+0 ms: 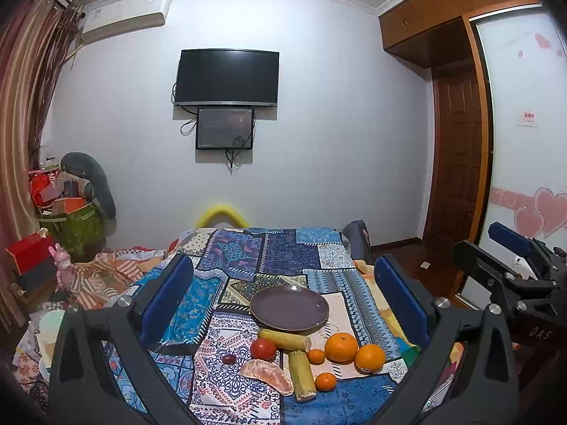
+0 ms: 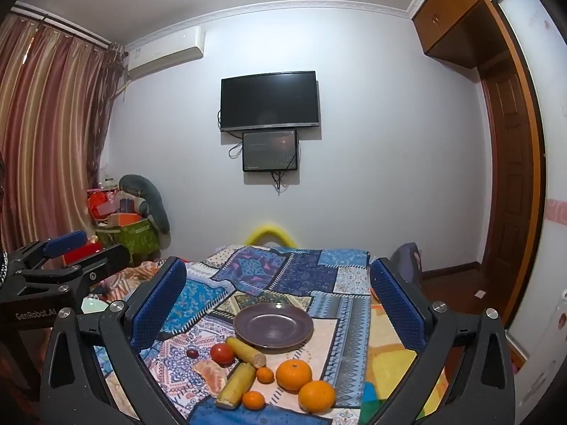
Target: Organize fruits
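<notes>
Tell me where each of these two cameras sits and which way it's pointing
Left wrist: on the left gripper, facing along its open fingers over the plate toward the TV wall; the right gripper shows at its right edge.
Right wrist: on the right gripper, facing likewise; the left gripper shows at its left edge.
Shared: plate, oranges, patchwork cloth.

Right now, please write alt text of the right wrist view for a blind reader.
An empty plate sits on a patchwork cloth, with fruit beside it: two oranges, a tomato and sugarcane pieces. The open right tongs frame the scene.
</notes>
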The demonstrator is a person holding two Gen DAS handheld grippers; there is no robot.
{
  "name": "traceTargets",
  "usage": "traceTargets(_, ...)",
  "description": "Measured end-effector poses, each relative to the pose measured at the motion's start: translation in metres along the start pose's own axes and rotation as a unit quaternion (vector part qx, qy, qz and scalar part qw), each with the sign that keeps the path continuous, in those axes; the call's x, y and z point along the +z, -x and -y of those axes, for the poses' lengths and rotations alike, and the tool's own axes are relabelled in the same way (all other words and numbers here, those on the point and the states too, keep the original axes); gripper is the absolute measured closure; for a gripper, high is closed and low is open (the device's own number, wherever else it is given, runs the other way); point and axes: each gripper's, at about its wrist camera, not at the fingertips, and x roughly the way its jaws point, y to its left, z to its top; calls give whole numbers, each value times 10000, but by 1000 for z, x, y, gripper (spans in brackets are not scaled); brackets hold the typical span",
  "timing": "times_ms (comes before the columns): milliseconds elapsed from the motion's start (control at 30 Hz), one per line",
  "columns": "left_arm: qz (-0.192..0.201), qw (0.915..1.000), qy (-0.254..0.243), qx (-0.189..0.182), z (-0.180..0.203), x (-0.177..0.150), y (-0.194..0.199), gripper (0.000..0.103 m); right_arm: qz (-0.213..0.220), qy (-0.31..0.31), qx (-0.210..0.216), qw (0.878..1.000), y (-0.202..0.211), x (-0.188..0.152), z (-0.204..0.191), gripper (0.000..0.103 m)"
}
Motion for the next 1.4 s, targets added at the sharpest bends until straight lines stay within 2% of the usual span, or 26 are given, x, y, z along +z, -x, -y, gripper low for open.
traceTargets(1400,-39,10000,-53,-68,1,1,0,0,-4,-107,-75,9999,6,2,6,0)
